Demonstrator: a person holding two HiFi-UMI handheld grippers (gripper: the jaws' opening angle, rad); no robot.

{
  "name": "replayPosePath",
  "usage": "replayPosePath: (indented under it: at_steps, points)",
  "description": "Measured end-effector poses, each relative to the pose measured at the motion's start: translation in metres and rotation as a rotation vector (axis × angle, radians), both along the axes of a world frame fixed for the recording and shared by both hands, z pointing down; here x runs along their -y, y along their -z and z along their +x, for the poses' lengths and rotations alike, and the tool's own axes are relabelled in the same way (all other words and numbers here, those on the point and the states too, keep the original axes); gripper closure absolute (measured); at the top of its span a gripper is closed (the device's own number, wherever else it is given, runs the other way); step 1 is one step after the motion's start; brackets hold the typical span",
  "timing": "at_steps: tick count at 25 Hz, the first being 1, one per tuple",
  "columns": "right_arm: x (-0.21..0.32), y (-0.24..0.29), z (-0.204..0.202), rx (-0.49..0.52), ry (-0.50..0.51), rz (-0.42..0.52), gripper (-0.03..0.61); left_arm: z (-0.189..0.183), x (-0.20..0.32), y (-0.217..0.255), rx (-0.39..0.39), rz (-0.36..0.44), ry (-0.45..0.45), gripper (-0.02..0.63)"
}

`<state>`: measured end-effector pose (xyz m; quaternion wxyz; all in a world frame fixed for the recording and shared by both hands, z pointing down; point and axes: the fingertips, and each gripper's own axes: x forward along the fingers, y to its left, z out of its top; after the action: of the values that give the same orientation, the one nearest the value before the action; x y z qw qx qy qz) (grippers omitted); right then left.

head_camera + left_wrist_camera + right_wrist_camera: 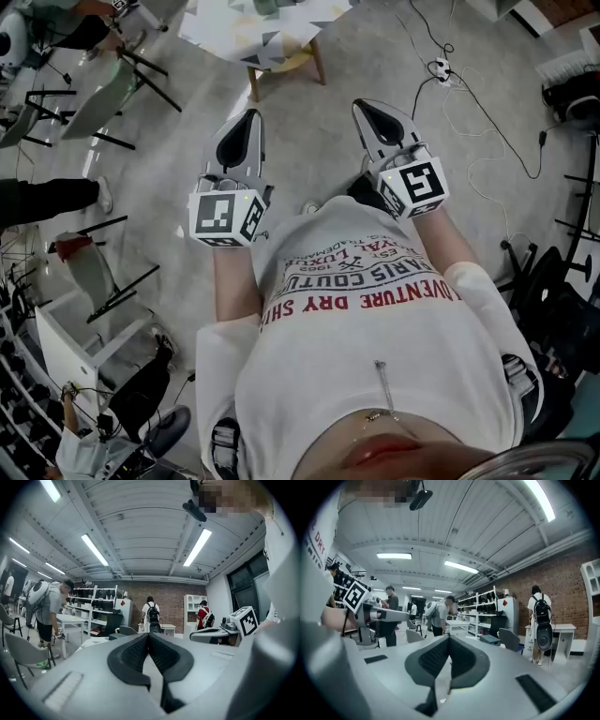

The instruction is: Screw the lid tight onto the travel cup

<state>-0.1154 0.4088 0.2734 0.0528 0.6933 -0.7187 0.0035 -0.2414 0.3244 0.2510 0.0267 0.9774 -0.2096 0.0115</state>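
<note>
Both grippers shut and empty, held up before the chest

In the head view the person holds the left gripper (250,113) and the right gripper (360,104) side by side in front of a white printed T-shirt (375,366), tips pointing away from the body over the grey floor (309,150). Each carries its marker cube, left (228,217) and right (417,188). The left gripper view shows the dark pads (133,656) pressed together at the tip with nothing between them; the right gripper view shows its pads (433,658) closed the same way, also empty. Beyond the jaws both gripper views look out across a workshop with shelving (96,604), a brick wall (562,581) and standing people. A table with a patterned cloth (267,26) stands ahead on the floor. No view shows the travel cup or its lid, so where they are cannot be told
</note>
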Motion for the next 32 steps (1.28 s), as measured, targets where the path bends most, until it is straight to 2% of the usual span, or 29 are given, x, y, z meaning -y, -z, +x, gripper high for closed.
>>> replayPosePath:
  at_steps: [8,9,10,11,12,19,23,27,32]
  points:
    - [0.013,-0.013,-0.002,0.007,0.038,-0.055,0.567,-0.014,0.008,-0.016,0.023,-0.015,0.019,0.588]
    - [0.016,-0.016,-0.002,0.015,0.053,-0.069,0.513,-0.014,0.008,-0.019,0.015,-0.026,0.016,0.540]
    - [0.020,-0.019,-0.002,0.022,0.069,-0.083,0.410,-0.014,0.009,-0.021,0.007,-0.036,0.013,0.447]
    - [0.025,-0.021,-0.001,0.024,0.080,-0.096,0.359,-0.014,0.010,-0.024,0.001,-0.044,0.012,0.367]
    - [0.029,-0.023,0.001,0.019,0.085,-0.104,0.357,-0.014,0.013,-0.027,0.000,-0.050,0.014,0.356]
    - [0.068,-0.027,0.021,-0.007,0.122,-0.117,0.354,-0.011,0.050,-0.040,-0.002,-0.080,0.076,0.356]
    - [0.101,-0.030,0.044,0.007,0.161,-0.123,0.354,0.003,0.076,-0.040,-0.004,-0.084,0.132,0.356]
    - [0.139,-0.035,0.074,0.021,0.229,-0.130,0.354,0.034,0.110,-0.042,0.002,-0.089,0.186,0.356]
    - [0.195,-0.038,0.141,0.089,0.293,-0.137,0.354,0.096,0.155,-0.046,0.011,-0.099,0.244,0.356]
